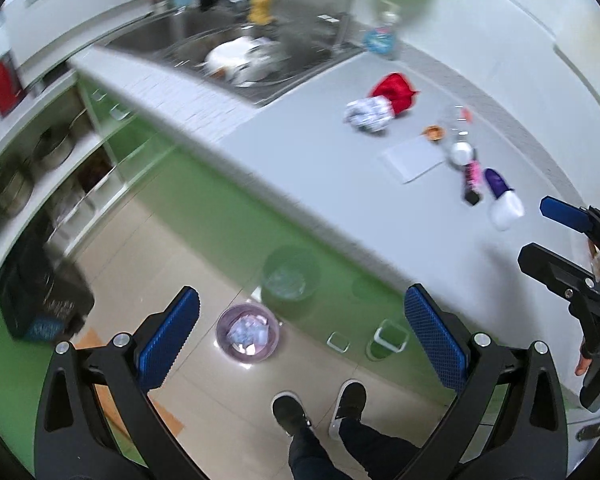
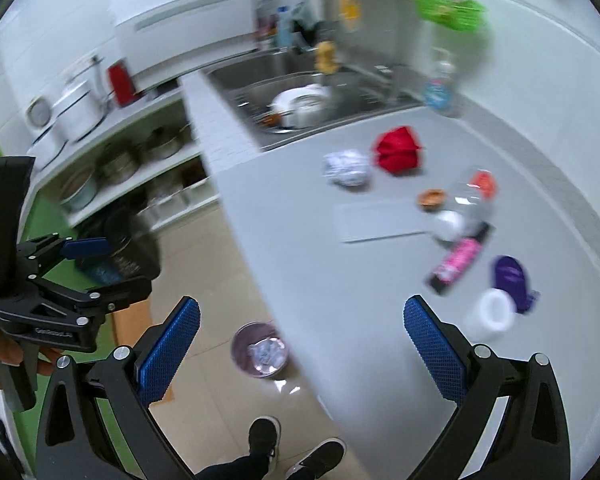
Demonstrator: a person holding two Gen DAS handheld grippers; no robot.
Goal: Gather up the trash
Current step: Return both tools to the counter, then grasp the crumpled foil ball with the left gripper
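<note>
Surveying largest first: the grey countertop [image 2: 284,208] carries the trash; the bin [image 2: 260,354] stands on the floor below its edge. Red crumpled wrapper [image 2: 398,151] and foil-like wad [image 2: 347,168] look light and soft, so pinch across the bulk. Pink tube [image 2: 458,261] appears stiff and slippery. Left gripper [image 1: 300,334] and right gripper [image 2: 300,336] gape wide, holding nothing.

Table [image 2: 284,216]: sink [image 2: 260,80] at its far end.
On table: crumpled paper [image 2: 346,168] left of, just beside cloth [image 2: 398,150]; flat sheet [image 2: 380,220] nearer; tube [image 2: 458,260] right of sheet.
Floor: bin [image 2: 260,350] beside table, paper inside.
</note>
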